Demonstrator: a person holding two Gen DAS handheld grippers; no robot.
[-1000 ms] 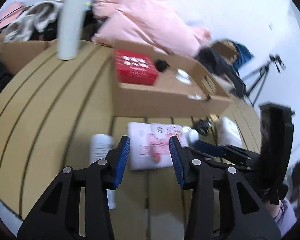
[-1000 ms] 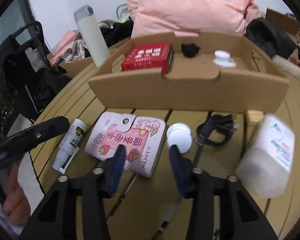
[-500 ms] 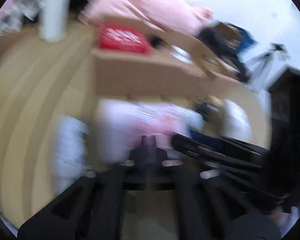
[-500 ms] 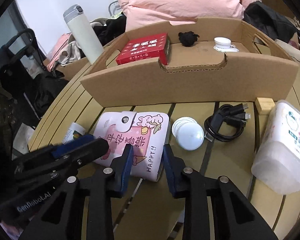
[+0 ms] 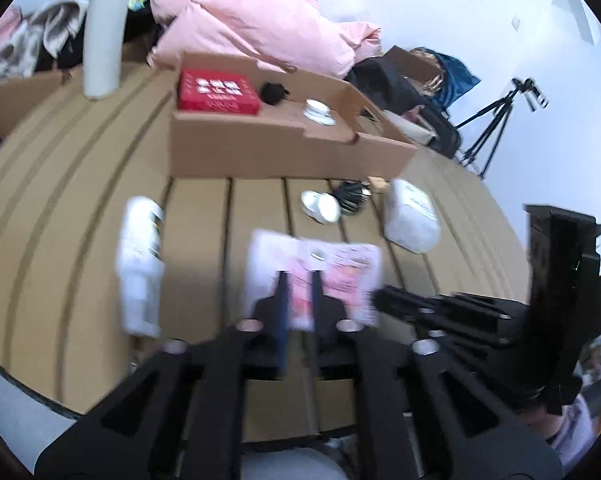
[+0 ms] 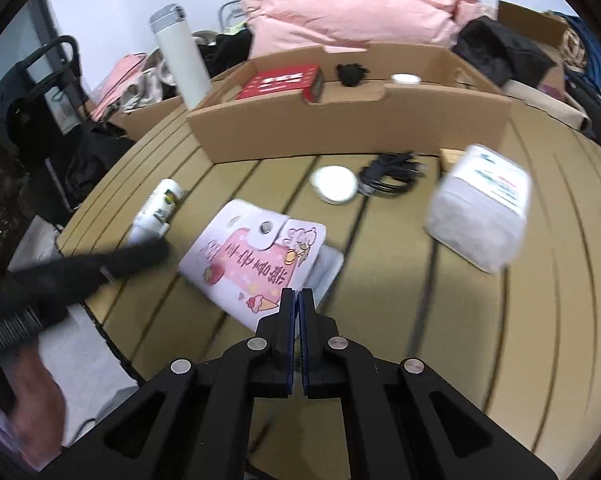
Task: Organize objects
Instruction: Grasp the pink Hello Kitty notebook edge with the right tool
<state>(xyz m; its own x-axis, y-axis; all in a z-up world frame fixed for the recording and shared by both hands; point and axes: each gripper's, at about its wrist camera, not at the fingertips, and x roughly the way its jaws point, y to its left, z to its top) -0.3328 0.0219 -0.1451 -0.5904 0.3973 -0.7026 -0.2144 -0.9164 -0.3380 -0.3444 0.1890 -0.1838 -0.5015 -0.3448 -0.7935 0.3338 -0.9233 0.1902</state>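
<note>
The left gripper (image 5: 298,280), jaws narrowed to a slit, hovers at the pink wallet (image 6: 252,256); blur hides whether it grips. The wallet lies on the table (image 6: 420,320), near its front edge, and the right gripper (image 6: 299,296) looks clamped on its near corner. This seems to be the pickup; next it needs lifting into the cardboard box (image 6: 340,132) behind.

I have closed the right gripper (image 6: 299,300) from wide open to pads together at the near corner of the pink wallet (image 6: 256,256). The left gripper (image 5: 299,292) has narrowed onto the wallet's near edge. Both cameras have pulled back.
</note>
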